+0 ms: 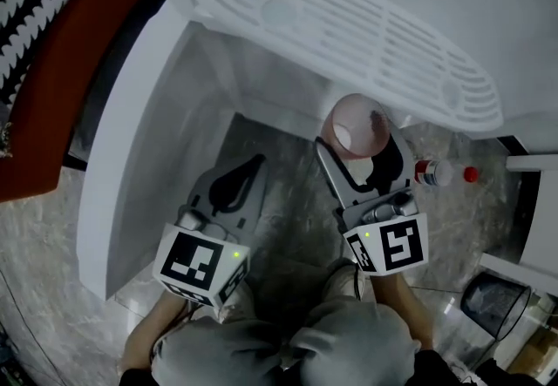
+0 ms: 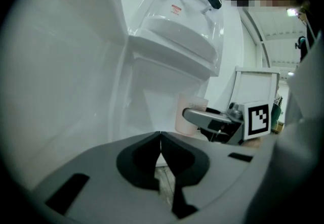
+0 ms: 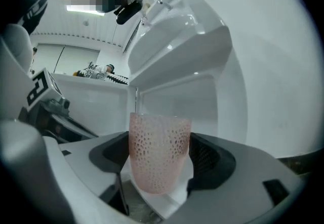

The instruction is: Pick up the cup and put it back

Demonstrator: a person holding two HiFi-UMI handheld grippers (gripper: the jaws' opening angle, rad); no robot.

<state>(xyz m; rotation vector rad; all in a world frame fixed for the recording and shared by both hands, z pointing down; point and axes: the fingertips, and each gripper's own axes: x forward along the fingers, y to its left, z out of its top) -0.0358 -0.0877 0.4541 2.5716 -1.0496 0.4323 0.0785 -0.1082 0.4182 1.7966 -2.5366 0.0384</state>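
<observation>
The pink dotted cup (image 3: 158,151) is seen upright in the centre of the right gripper view, clasped between the two dark jaws of the right gripper (image 3: 160,161), one jaw pressed against each side of it. A white ledge (image 3: 174,198) is visible just under its base; whether the base touches it cannot be told.

In the head view, the cup (image 1: 353,127) is found right of centre, just below the lower edge of a white slatted tray (image 1: 349,23) that spans the upper half of the frame. The right gripper (image 1: 359,154) is reached up to it from the lower right. A small bottle with a red cap (image 1: 433,172) is seen lying to the right of the cup on the grey marbled surface (image 1: 288,201).

The left gripper (image 1: 248,168) is held at the lower left, well apart from the cup. In the left gripper view, its jaws are shown pressed together with nothing between them (image 2: 160,142). The cup (image 2: 188,113) and the right gripper (image 2: 215,121) are seen beyond, at centre right.
</observation>
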